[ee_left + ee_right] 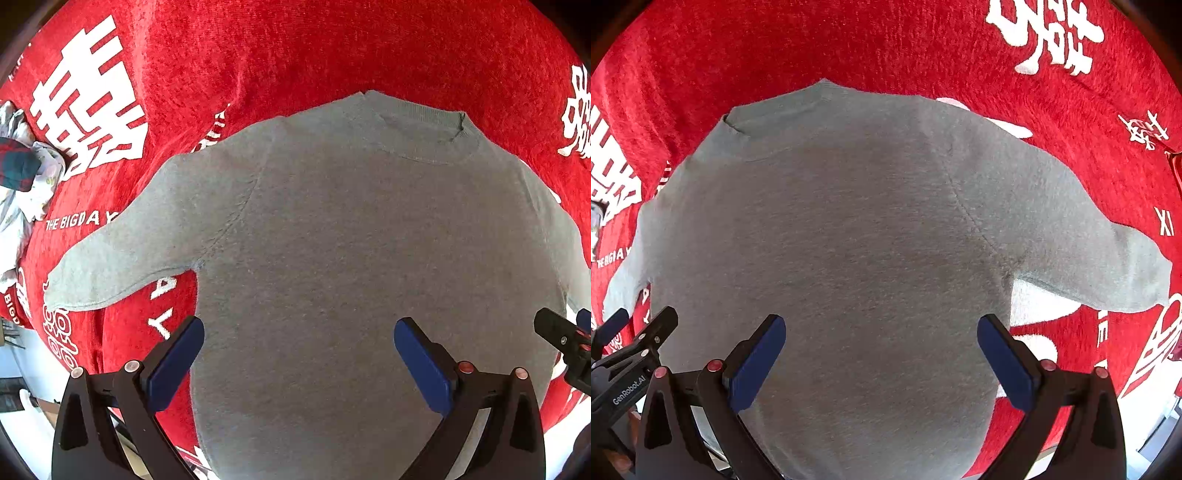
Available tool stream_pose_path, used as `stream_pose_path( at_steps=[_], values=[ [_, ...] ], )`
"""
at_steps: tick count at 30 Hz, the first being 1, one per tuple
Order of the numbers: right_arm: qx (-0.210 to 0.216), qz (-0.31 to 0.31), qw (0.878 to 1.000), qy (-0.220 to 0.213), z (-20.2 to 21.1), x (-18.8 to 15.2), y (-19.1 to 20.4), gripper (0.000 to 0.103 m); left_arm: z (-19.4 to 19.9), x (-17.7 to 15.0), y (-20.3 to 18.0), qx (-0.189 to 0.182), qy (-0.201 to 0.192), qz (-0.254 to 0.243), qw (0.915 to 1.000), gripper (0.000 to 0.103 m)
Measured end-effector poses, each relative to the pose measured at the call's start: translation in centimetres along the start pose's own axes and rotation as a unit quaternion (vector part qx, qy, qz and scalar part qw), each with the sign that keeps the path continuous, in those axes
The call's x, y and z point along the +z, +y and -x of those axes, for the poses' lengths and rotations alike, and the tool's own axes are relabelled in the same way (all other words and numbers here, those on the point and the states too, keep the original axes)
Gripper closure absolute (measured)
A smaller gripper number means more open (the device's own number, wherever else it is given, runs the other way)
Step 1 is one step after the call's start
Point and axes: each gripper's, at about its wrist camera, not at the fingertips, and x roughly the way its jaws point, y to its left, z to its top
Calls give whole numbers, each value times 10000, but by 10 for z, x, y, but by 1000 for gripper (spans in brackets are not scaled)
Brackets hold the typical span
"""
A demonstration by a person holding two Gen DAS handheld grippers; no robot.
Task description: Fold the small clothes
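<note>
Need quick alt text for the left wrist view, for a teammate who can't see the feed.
A grey sweater lies flat, neck away from the camera, on a red cloth with white lettering, one sleeve angled out to the left. The left claw is open above its lower body, holding nothing; a pile of clothes sits at far left.

Both the left gripper (299, 360) and the right gripper (881, 356) are black angular plastic frames carrying 2 dark blue flat finger pads (177, 369) each, with round copper-red rivets on the arms, and white "GenRobot.AI" lettering marks the left one's side.
</note>
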Motion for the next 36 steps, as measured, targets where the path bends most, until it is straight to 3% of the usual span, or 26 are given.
stream_pose_path(
  at_steps=[36],
  values=[
    [-6,101,9999,-113,8,-4,13,0,2,-8,13,-94,-27,16,10000,0]
  ],
)
